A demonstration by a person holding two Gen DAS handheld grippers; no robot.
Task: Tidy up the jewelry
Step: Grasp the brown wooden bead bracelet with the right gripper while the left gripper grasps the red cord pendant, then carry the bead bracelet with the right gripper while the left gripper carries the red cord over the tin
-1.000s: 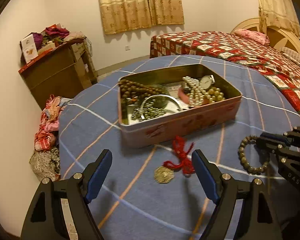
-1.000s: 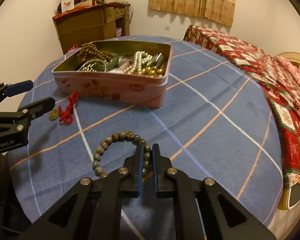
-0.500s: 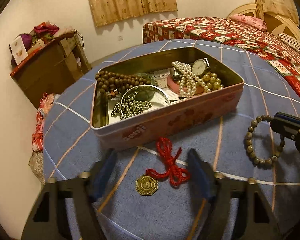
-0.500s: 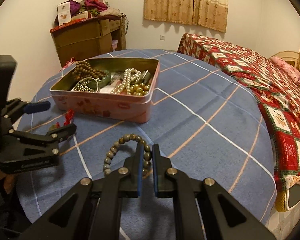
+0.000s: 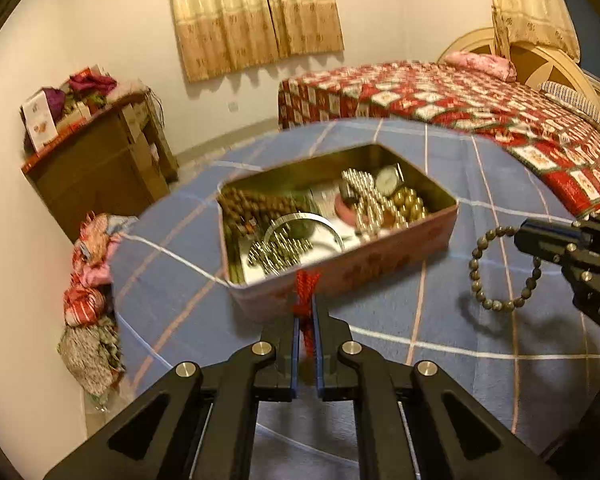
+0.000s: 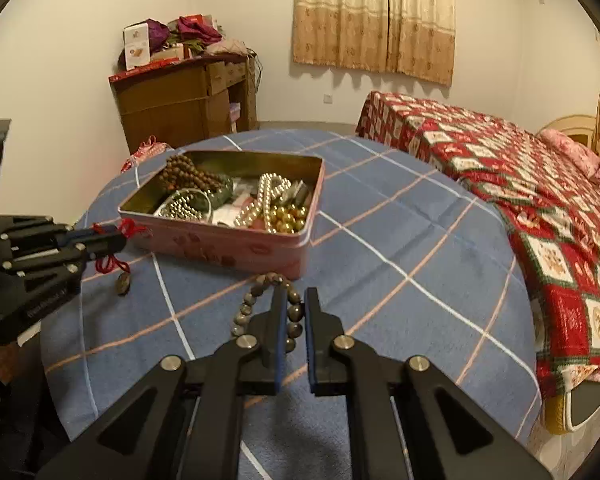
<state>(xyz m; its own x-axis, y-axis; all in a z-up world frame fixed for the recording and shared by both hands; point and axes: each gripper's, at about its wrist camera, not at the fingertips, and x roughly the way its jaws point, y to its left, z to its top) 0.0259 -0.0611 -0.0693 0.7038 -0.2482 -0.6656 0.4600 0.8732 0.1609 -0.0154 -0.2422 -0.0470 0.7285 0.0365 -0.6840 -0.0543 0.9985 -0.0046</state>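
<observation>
Two tongs: both are closed on jewelry, above the tabletop (image 6: 420, 248), which has a blue checked cloth.
Left tongs (image 5: 306, 312): the jaws are shut on a red knotted cord (image 5: 307, 286), just in front of the near wall of the tin.
Red knotted cord, right wrist view (image 6: 129, 227): it hangs from the left tongs (image 6: 118, 242), and a small round pendant (image 6: 123, 283) dangles at its lower end, near the cloth.
Right tongs (image 6: 292, 312): the jaws grip a bracelet of grey-brown beads (image 6: 256, 300), close to the near right corner of the tin.
Bracelet, left wrist view (image 5: 496, 304): it hangs as a loop from the right tongs (image 5: 520, 236), lifted off the tabletop, to the right of the tin.
Pink tin (image 6: 228, 248): it stands open on the tabletop, on the far side of both tongs.
Inside the tin: brown wooden beads (image 6: 188, 174) at the far left, a pearl string (image 6: 266, 200) and gold beads (image 6: 290, 216) at the right, a watch (image 5: 388, 180).
Room: a bed with a red quilt (image 6: 540, 208) at the right, a wooden cabinet (image 6: 180, 100) at the far left.
</observation>
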